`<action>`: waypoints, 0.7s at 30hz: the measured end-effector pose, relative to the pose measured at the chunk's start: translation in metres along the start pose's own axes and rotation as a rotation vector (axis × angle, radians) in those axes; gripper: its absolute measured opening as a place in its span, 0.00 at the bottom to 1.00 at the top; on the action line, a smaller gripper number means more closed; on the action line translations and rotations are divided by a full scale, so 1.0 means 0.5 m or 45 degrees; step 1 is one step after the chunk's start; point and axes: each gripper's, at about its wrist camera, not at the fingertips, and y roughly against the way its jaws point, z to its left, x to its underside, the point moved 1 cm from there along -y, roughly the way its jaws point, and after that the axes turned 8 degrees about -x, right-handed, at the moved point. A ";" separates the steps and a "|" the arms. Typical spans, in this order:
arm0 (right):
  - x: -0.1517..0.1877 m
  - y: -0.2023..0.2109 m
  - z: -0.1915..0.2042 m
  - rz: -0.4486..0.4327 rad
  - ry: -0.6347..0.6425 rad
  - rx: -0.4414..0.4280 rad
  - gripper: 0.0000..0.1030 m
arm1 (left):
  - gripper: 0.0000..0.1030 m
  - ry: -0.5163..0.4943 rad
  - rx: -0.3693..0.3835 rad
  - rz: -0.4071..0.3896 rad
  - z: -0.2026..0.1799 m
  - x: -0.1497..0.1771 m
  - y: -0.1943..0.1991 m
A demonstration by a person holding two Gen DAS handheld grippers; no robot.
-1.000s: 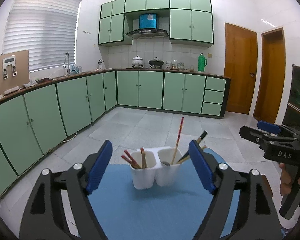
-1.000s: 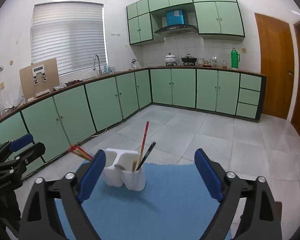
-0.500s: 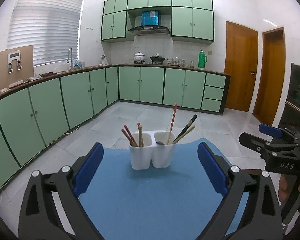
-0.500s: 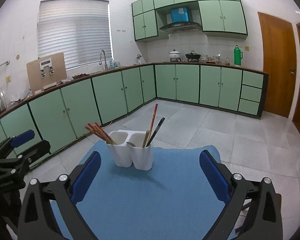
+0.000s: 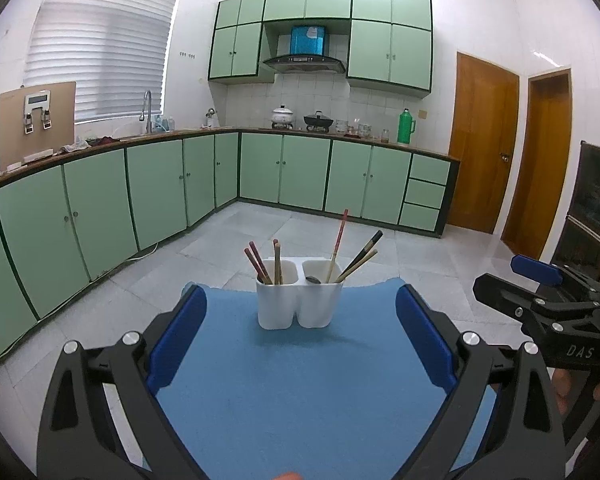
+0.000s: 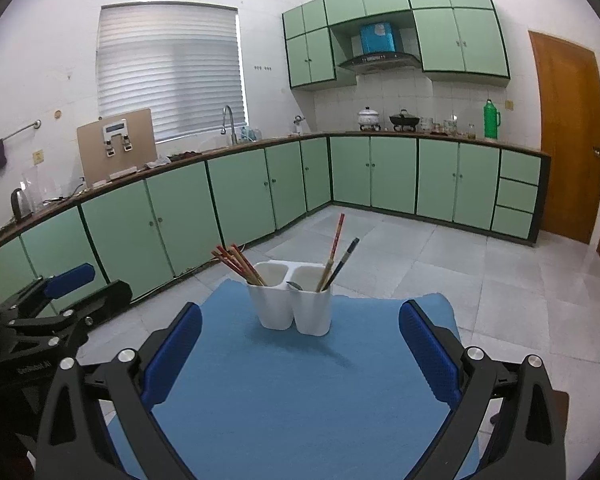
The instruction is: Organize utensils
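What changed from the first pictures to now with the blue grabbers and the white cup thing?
Both grabbers backed away from the white two-pocket plastic holder. The left gripper has just been opening its jaws wider, and the right gripper too, with nothing between them. The holder stayed put on the blue cloth mat, and its red and wooden chopsticks stayed inside.

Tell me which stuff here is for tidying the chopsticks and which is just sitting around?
For the job:
- white two-cup holder
- red chopsticks in its left cup
- tall red-tipped chopstick and dark chopsticks in its right cup
- blue mat

Just sitting around:
- green thermos
- white pot
- black wok
- faucet
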 end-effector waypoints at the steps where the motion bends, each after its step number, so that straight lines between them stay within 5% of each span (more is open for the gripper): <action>1: -0.002 0.005 0.003 -0.006 0.004 -0.002 0.94 | 0.90 0.000 0.001 -0.004 0.000 -0.001 0.004; 21: -0.021 0.062 0.044 -0.064 0.073 -0.025 0.94 | 0.90 -0.002 0.014 -0.104 -0.012 -0.006 0.089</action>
